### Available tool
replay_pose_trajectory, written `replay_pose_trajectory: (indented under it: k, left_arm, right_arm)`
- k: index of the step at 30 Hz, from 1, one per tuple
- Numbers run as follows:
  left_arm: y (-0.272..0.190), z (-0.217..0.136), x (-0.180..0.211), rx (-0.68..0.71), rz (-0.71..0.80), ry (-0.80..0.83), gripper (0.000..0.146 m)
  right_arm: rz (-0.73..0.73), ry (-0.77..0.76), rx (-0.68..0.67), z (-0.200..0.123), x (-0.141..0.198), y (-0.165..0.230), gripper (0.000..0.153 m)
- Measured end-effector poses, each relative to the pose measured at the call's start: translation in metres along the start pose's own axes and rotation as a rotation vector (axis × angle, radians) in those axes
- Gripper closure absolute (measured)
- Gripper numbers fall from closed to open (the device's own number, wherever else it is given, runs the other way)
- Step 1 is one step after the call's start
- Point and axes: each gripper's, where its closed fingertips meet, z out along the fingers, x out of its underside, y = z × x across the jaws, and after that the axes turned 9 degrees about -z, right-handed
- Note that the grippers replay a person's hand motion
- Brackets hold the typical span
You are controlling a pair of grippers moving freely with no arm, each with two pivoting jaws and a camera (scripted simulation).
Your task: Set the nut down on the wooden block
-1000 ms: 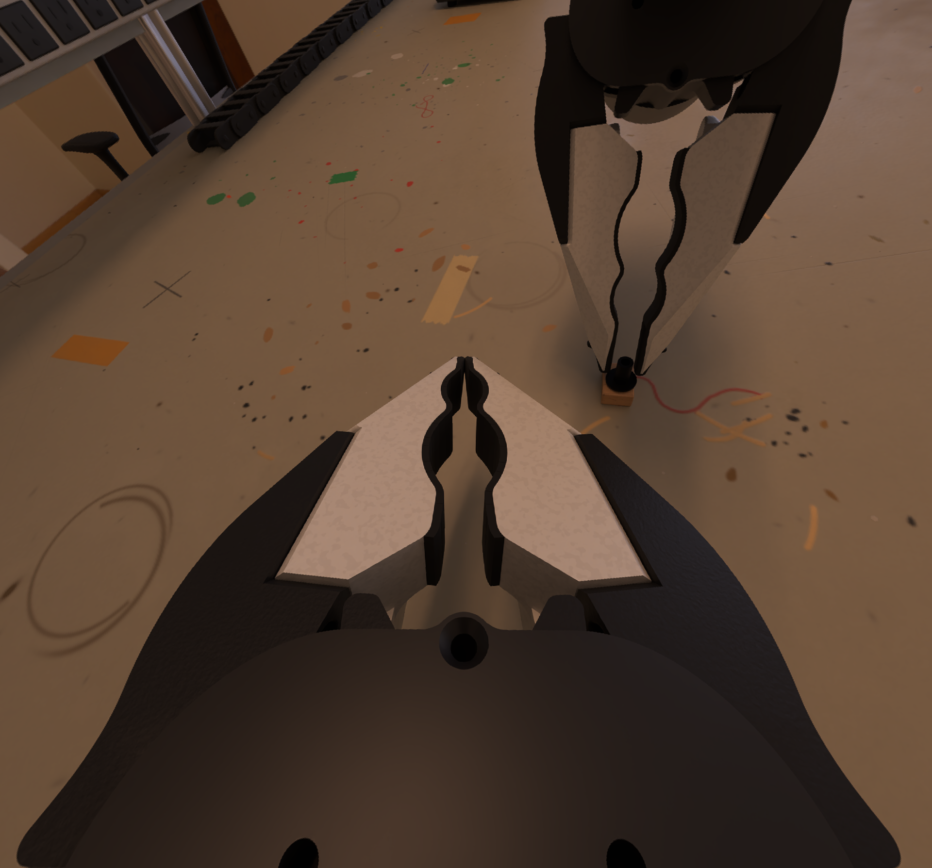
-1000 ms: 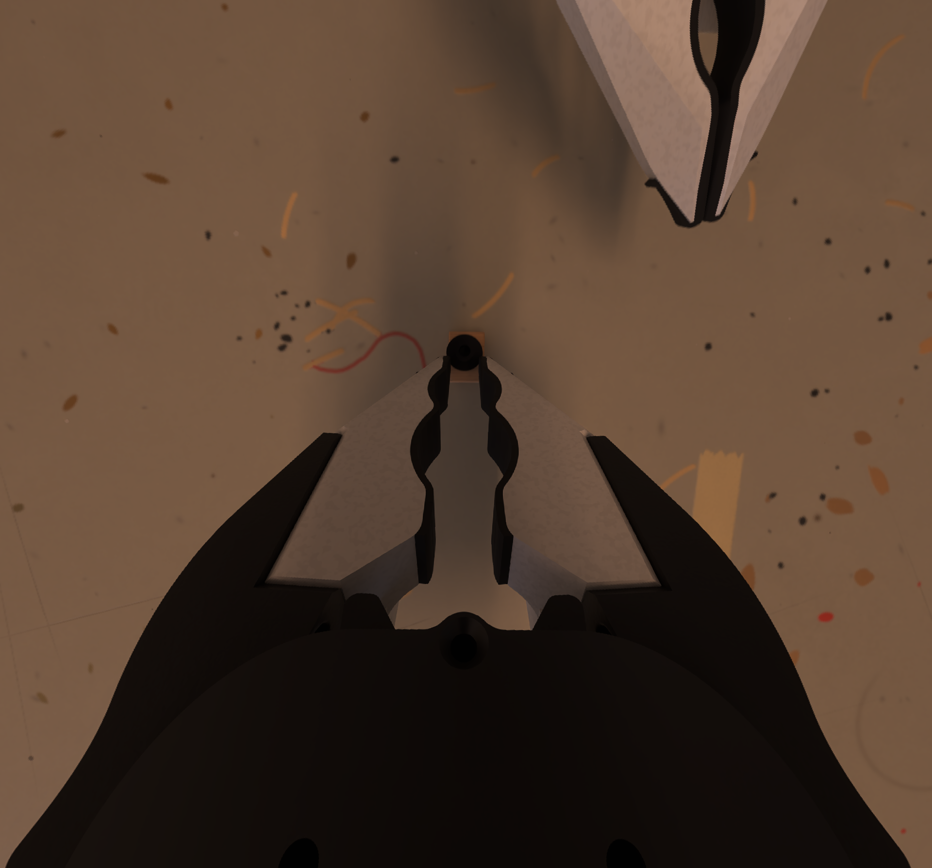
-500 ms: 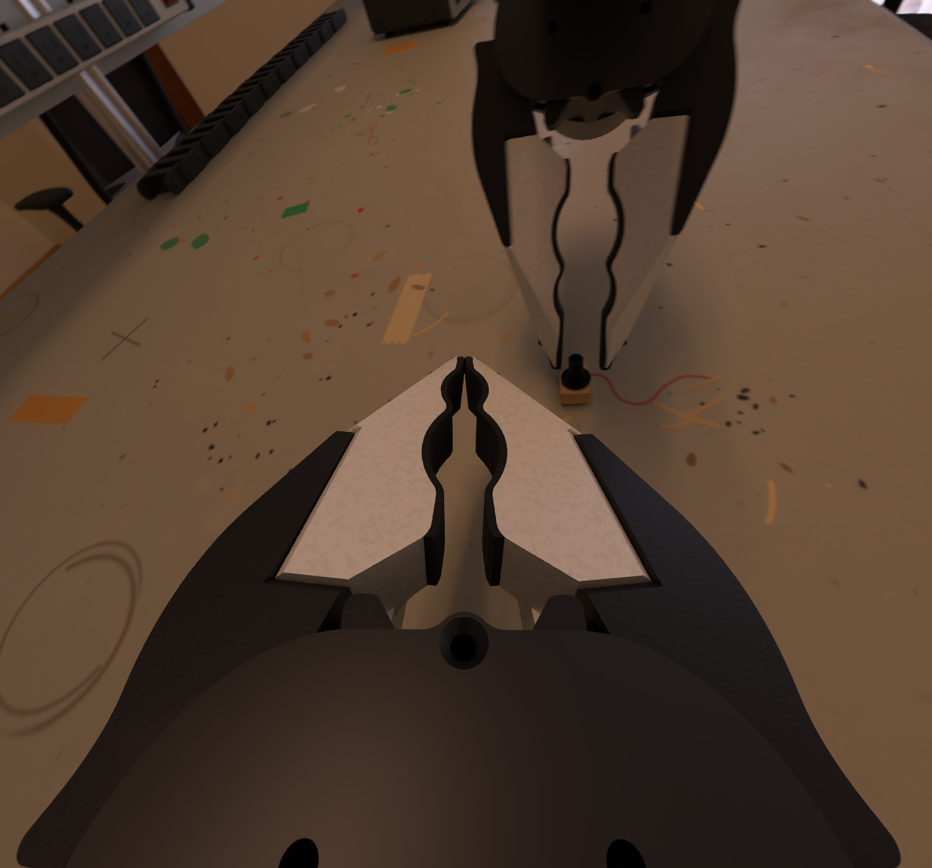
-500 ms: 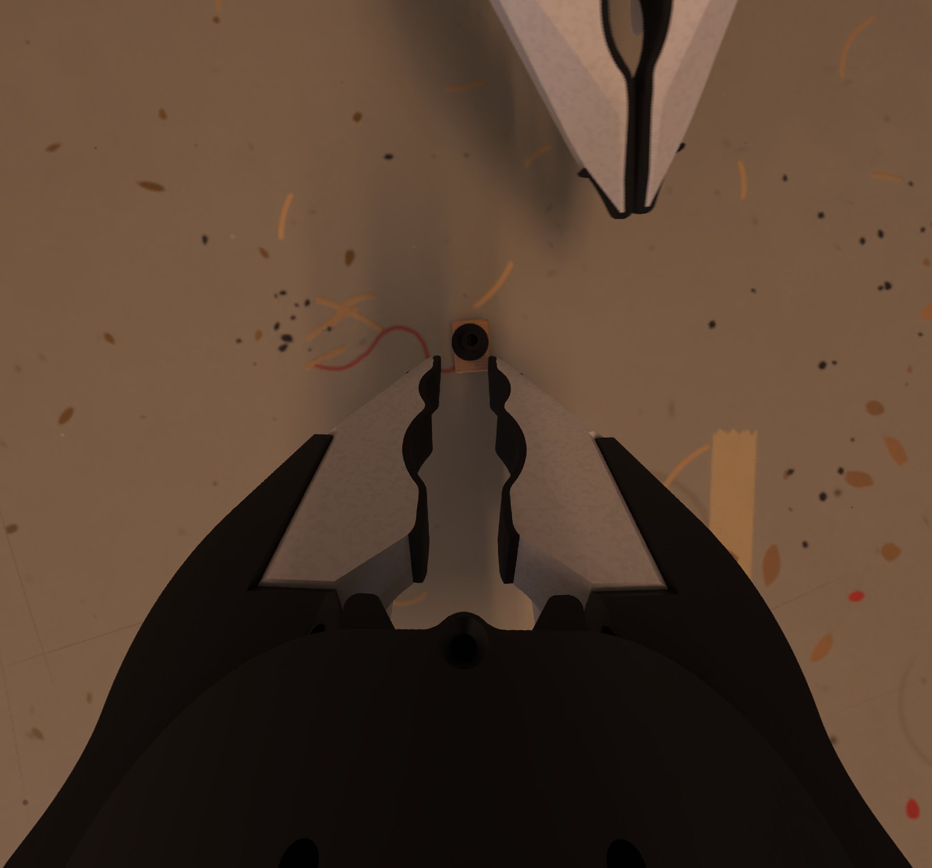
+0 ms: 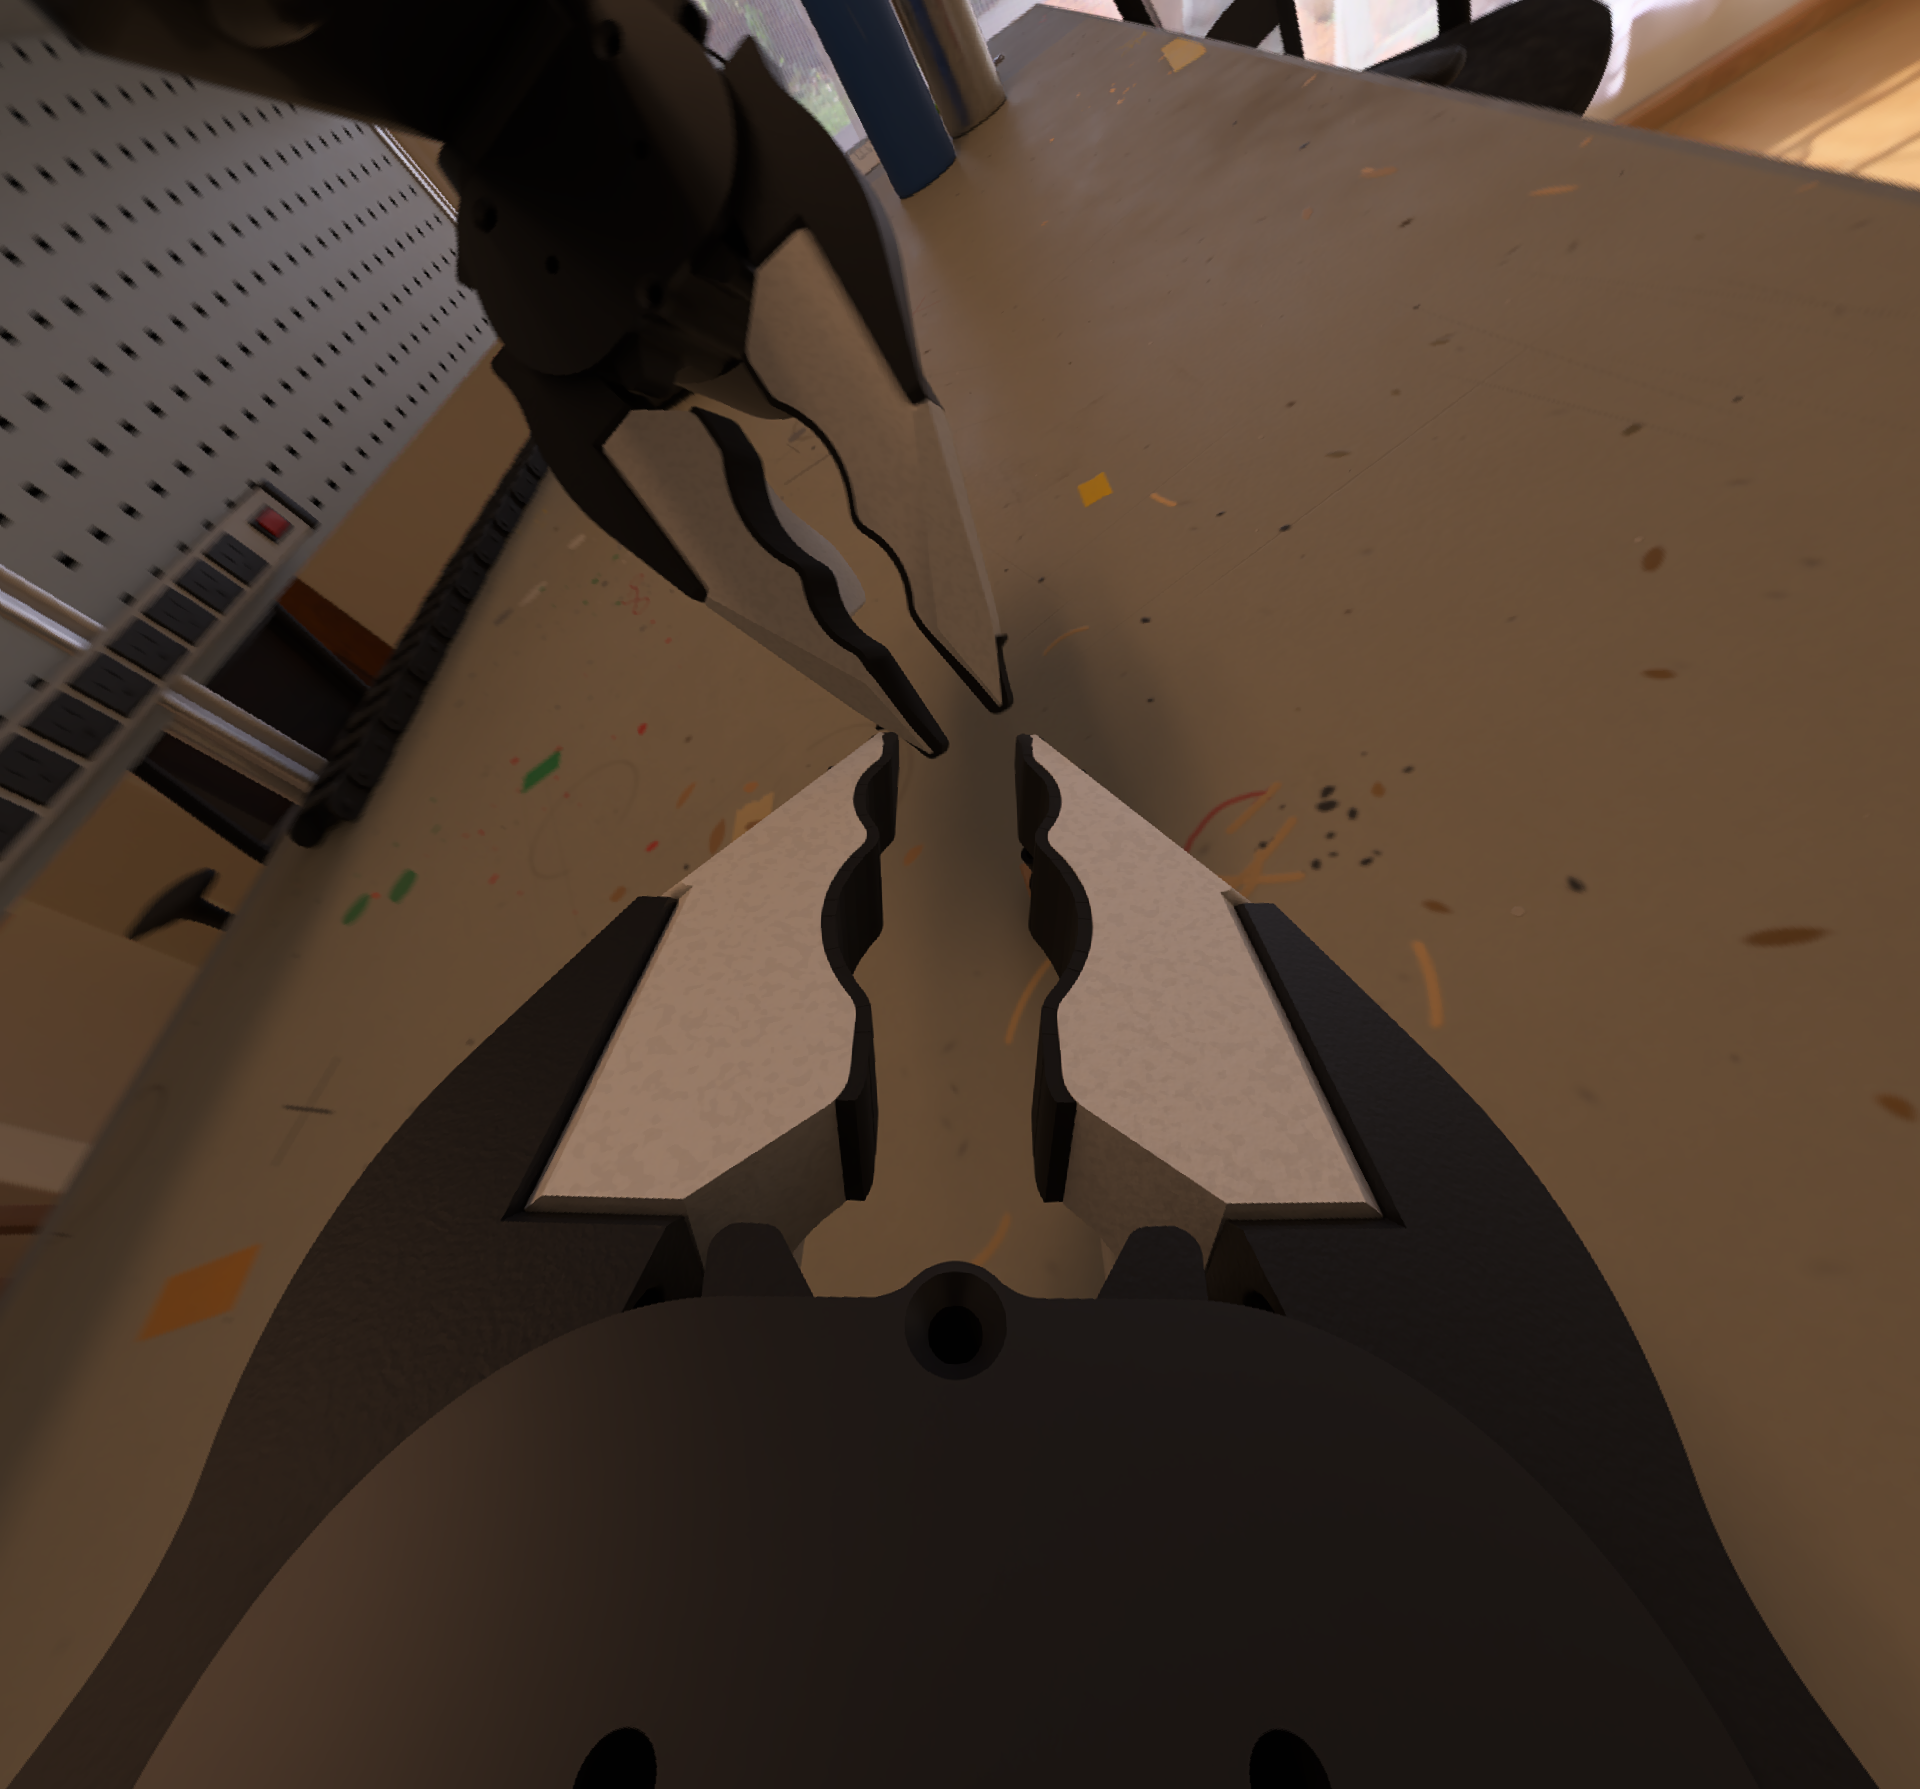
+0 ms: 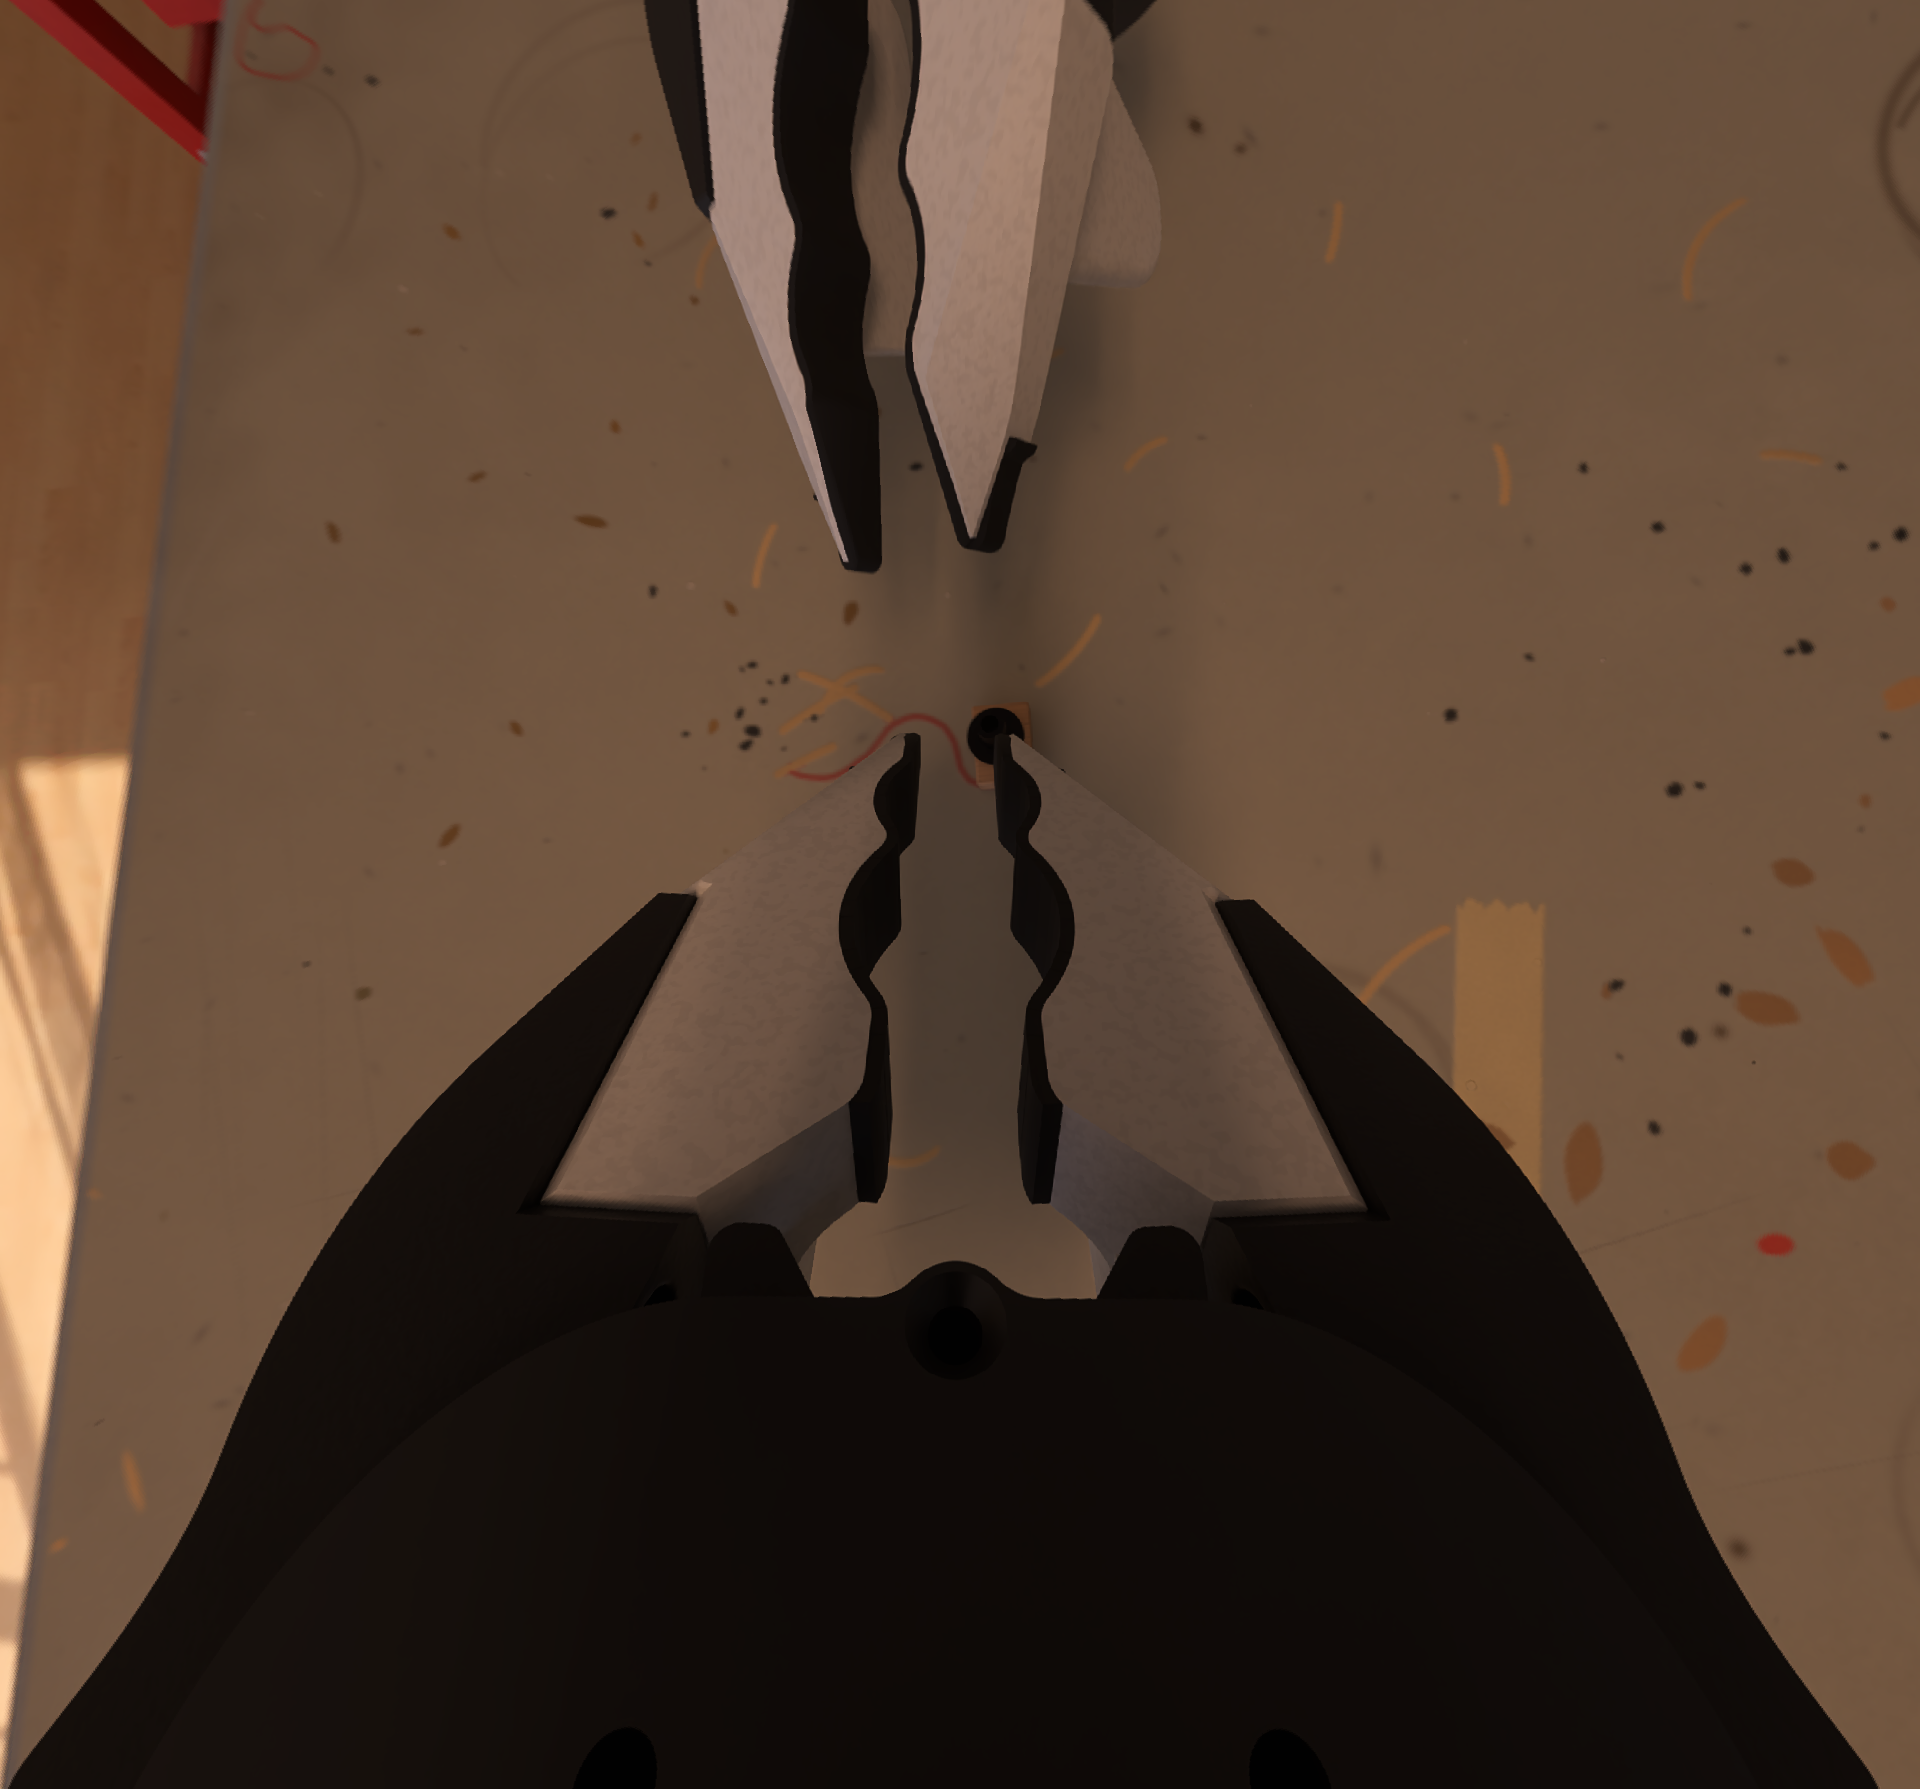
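Observation:
In the right wrist view a small black nut sits on a tiny wooden block on the tan table. My right gripper is open and empty, well above them. Its right fingertip covers part of the block. My left gripper shows opposite it, open and empty, pointing down at the table. In the left wrist view my left gripper is open, and the right gripper hangs open just beyond its tips. The nut and block are hidden in that view.
A thin red line lies on the table left of the block. The table's edge and a red frame are at the left. A pegboard with a power strip, a cable chain, two bottles and an office chair lie farther off.
My right gripper opened, left the nut on the block and rose away from it. My left gripper opened, lifted and tilted toward the far end of the table.

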Motion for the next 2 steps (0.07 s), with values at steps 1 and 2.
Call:
replay_pose_trajectory:
  k: [1, 2]
  left_arm:
    - [-0.0008, 0.0001, -0.0014, -0.010, 0.029, 0.001, 0.122]
    - [-0.0010, 0.0003, -0.0020, -0.024, 0.061, 0.006, 0.121]
  right_arm:
    - [0.004, -0.007, -0.013, -0.0035, -0.0029, 0.0014, 0.139]
    - [0.010, -0.015, -0.027, -0.0059, -0.0054, 0.0027, 0.139]
